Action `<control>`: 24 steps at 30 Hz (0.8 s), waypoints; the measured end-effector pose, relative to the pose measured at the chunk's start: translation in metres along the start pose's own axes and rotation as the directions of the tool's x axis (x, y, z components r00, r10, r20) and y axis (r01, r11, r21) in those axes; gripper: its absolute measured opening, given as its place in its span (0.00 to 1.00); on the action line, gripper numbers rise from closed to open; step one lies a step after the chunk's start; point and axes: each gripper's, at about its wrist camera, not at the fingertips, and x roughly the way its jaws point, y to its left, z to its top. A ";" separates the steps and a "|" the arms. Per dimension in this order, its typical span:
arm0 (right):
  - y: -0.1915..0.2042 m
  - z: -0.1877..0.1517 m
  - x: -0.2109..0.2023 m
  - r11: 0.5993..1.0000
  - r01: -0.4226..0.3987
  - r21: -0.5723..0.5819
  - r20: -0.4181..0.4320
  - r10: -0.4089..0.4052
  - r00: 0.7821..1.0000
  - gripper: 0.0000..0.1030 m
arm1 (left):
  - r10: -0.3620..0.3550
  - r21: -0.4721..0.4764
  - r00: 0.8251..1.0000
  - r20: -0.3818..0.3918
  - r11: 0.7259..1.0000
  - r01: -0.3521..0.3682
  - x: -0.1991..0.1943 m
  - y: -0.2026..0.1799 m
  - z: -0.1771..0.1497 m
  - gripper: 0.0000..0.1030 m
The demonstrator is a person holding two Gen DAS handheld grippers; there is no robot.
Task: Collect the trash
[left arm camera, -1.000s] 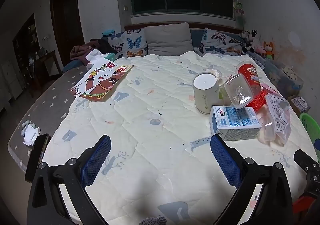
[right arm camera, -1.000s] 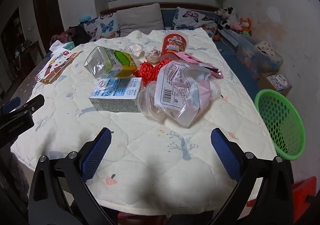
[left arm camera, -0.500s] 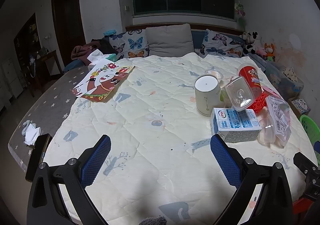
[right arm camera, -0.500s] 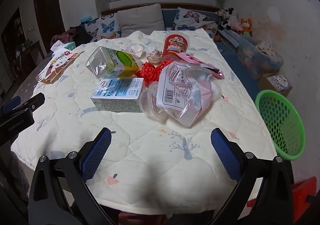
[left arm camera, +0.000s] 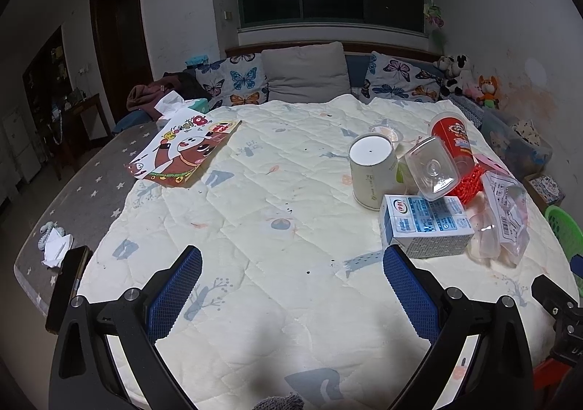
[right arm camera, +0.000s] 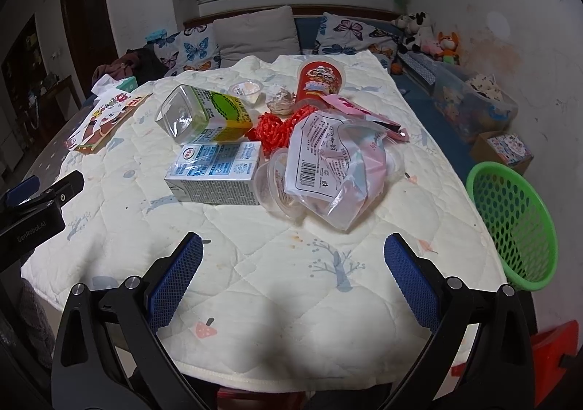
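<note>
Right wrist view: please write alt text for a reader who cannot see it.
The open right gripper hangs empty over a quilted table before a trash pile: milk carton, plastic bag, red cup. A green basket stands beside the table.

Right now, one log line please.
left gripper: open, empty | right gripper: open, empty | trash pile: untouched | green basket: beside table

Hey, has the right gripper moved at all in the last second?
Yes, slightly. In the right wrist view the milk carton and green basket sit a little lower and closer, so the open right gripper has eased forward toward the trash pile.
</note>
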 end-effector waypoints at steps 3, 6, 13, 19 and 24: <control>0.000 0.000 0.001 1.000 0.001 -0.003 -0.001 -0.001 1.000 0.96 | 0.000 -0.001 1.000 -0.002 1.000 0.000 0.001 0.000 0.000 0.94; 0.000 0.000 0.001 1.000 0.001 -0.003 -0.002 -0.001 1.000 0.96 | 0.000 0.000 1.000 -0.003 1.000 0.000 0.001 -0.001 -0.001 0.94; 0.000 0.000 0.003 1.000 0.004 -0.003 -0.003 -0.004 1.000 0.96 | -0.002 -0.002 1.000 -0.005 1.000 0.002 0.002 0.000 -0.001 0.94; 0.000 0.000 0.003 1.000 0.003 -0.006 -0.006 -0.003 1.000 0.96 | -0.001 0.000 1.000 -0.006 1.000 0.001 0.004 -0.001 -0.002 0.94; 0.000 0.001 0.004 1.000 0.004 -0.004 -0.007 -0.004 1.000 0.96 | -0.003 0.005 1.000 -0.005 1.000 0.003 0.006 0.000 0.000 0.94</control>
